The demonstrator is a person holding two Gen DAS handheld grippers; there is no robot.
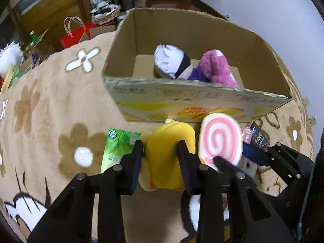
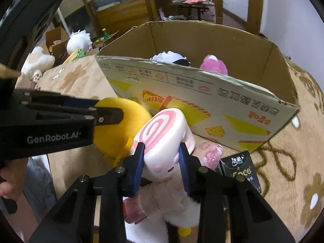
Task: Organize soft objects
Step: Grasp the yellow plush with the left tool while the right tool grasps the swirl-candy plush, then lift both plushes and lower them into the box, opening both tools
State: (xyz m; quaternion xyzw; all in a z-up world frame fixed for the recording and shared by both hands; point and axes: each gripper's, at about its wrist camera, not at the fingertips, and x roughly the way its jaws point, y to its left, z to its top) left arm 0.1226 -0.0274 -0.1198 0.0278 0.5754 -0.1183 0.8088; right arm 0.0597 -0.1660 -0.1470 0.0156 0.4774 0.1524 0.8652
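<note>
My left gripper (image 1: 161, 147) is shut on a yellow plush toy (image 1: 168, 154), held just in front of the cardboard box (image 1: 182, 99). My right gripper (image 2: 162, 149) is shut on a white squishy roll with a pink swirl (image 2: 162, 133), right beside the yellow plush (image 2: 119, 125). The roll also shows in the left wrist view (image 1: 220, 139). Inside the box lie a white-haired doll with a black blindfold (image 1: 172, 60) and a purple-pink plush (image 1: 216, 66). The left gripper appears in the right wrist view (image 2: 109, 115).
A green tissue pack (image 1: 117, 147) lies on the flowered beige carpet (image 1: 50, 105) to the left. A black tissue pack (image 2: 241, 170) and a pink wrapped item (image 2: 210, 154) lie right of the roll. A white plush (image 2: 178, 206) lies under my right gripper. Clutter and a red bag (image 1: 77, 34) stand behind.
</note>
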